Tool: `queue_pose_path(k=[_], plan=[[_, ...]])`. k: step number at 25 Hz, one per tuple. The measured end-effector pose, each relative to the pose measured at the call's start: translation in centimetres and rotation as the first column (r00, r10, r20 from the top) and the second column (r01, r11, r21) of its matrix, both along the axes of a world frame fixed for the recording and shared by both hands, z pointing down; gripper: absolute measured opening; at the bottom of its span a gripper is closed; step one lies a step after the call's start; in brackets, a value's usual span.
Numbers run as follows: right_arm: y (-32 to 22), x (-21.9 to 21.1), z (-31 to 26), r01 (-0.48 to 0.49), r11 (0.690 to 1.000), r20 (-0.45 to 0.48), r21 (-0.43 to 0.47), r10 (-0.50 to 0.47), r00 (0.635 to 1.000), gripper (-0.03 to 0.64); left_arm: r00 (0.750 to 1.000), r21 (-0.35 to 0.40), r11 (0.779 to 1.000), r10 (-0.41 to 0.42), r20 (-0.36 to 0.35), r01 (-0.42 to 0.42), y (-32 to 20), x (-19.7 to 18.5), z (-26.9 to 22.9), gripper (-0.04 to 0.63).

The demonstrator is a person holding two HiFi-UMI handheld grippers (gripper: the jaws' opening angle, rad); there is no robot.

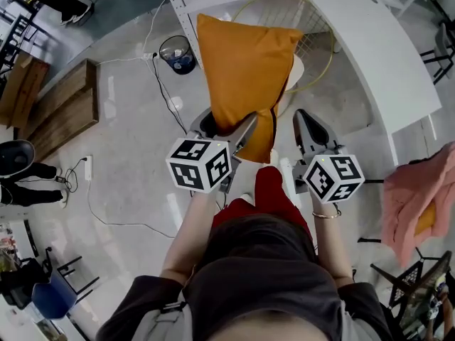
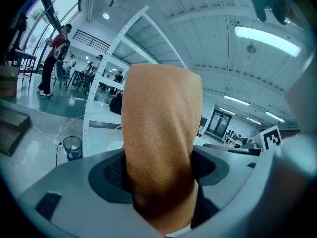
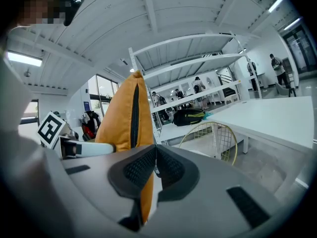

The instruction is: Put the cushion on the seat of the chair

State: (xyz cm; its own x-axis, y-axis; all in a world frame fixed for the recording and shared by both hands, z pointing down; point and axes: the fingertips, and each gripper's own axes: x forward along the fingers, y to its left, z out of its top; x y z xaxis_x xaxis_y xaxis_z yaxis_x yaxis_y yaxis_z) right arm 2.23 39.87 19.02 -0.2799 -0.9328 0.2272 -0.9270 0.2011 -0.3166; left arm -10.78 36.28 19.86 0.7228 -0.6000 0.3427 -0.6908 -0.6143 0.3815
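Observation:
I see an orange cushion (image 1: 242, 69) held up on edge in front of me, with my left gripper (image 1: 229, 130) shut on its lower corner. In the left gripper view the cushion (image 2: 158, 148) fills the gap between both pads. Just right of that corner is my right gripper (image 1: 307, 125); in its own view the right gripper (image 3: 156, 155) has its pads touching and nothing held, and the cushion (image 3: 124, 118) stands to its left. Behind the cushion on the floor stands the gold wire chair (image 1: 316, 34) with a white seat (image 1: 295, 73); the chair (image 3: 213, 138) also shows ahead in the right gripper view.
A white table (image 1: 384, 55) runs along the right of the chair. A white shelf upright (image 1: 178, 9) and a dark bin (image 1: 178, 54) stand at the left, with cables on the floor. Wooden pallets (image 1: 64, 109) lie far left. Pink cloth (image 1: 412, 197) hangs at the right.

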Motion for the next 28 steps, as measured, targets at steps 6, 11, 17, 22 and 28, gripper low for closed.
queue_pose_path(k=[6,11,17,22,28], plan=[[-4.8,2.7,0.8,0.01,1.0,0.017,-0.021,-0.01,1.0,0.018,1.0,-0.025,1.0,-0.01,0.021,0.01,-4.4,2.6,0.9,0.353],[-8.5,5.3,1.7,0.015,0.999,0.031,-0.03,-0.014,0.999,0.018,0.999,-0.041,0.999,-0.026,0.029,0.027,-7.8,4.9,1.7,0.352],[-12.1,7.4,1.6,0.052,0.998,0.034,-0.028,-0.051,0.998,0.018,0.998,-0.052,0.997,-0.05,0.037,0.052,-11.3,7.3,2.0,0.353],[-14.8,9.8,1.5,0.073,0.997,0.034,-0.021,-0.072,0.997,0.018,0.996,-0.058,0.995,-0.075,0.04,0.077,-13.8,9.5,2.2,0.351],[-17.2,11.5,1.2,0.08,0.997,0.035,-0.014,-0.079,0.996,0.018,0.995,-0.065,0.993,-0.095,0.034,0.097,-16.2,10.7,2.1,0.352]])
